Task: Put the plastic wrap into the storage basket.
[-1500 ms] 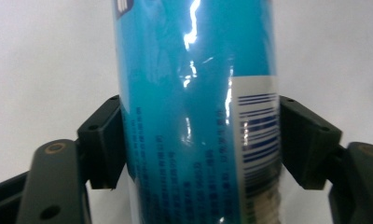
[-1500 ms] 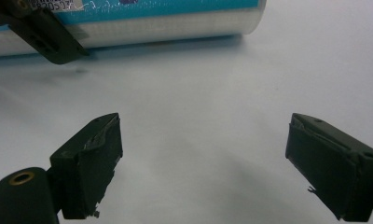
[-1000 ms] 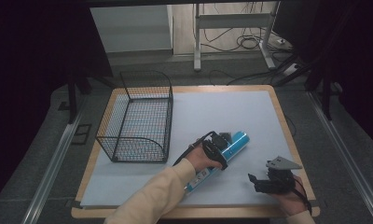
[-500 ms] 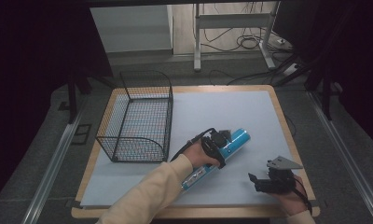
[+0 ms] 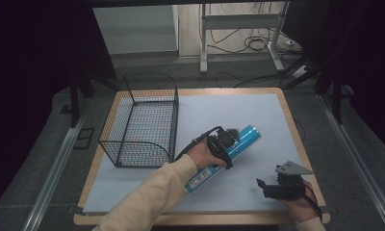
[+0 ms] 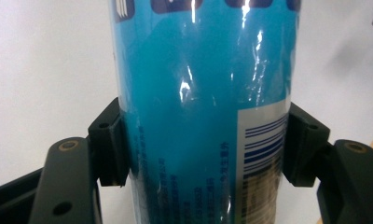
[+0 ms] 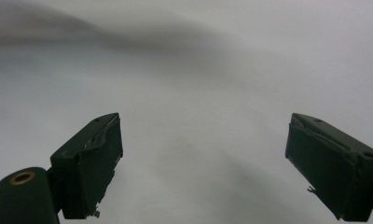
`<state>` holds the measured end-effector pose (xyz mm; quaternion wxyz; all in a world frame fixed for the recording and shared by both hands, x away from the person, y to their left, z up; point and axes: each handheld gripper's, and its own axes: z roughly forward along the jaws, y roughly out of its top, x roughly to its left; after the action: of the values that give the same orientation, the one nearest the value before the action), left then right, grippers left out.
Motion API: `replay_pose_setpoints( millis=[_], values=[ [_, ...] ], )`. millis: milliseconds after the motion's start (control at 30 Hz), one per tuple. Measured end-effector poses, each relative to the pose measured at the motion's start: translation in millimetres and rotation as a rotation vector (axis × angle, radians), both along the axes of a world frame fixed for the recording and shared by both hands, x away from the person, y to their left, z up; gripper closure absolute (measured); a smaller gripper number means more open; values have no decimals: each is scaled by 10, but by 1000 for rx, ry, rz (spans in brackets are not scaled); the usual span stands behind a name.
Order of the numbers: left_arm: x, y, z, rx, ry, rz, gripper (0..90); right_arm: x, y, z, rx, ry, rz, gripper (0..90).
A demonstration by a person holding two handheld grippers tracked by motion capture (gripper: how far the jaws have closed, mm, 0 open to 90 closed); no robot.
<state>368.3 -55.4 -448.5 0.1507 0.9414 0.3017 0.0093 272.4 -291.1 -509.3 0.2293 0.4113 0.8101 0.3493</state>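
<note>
2 tongs over white table sheet (image 5: 238, 108): left tongs (image 5: 223, 144) clamping blue tube (image 5: 229, 154), right tongs (image 5: 277, 188) wide.

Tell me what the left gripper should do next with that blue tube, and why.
Probably carry the blue tube left toward the wire basket and over its rim. The left gripper has its jaws clamped on both sides of the tube, so the grip looks secure, and the basket stands just left of it. The right gripper is open over bare table, holding nothing.
</note>
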Motion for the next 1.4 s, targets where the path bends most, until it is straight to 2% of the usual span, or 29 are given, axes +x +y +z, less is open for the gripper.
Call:
replay_pose_setpoints(
  millis=[100,200,367,900,1033,1400],
  values=[
    [-9,0,10,8,1,-11,314,-1,1,1,0,-1,1,112],
    [-7,10,14,-3,4,-2,314,-4,3,4,0,-2,1,112],
    [31,39,67,5,-5,2,314,-2,1,5,1,-3,-1,112],
    [139,11,350,7,-53,11,315,4,13,10,4,-4,2,112],
    [164,-5,387,-3,-49,8,315,3,23,9,5,-5,5,112],
    [288,5,556,27,-78,16,315,21,22,11,10,-9,1,112]
  ],
)
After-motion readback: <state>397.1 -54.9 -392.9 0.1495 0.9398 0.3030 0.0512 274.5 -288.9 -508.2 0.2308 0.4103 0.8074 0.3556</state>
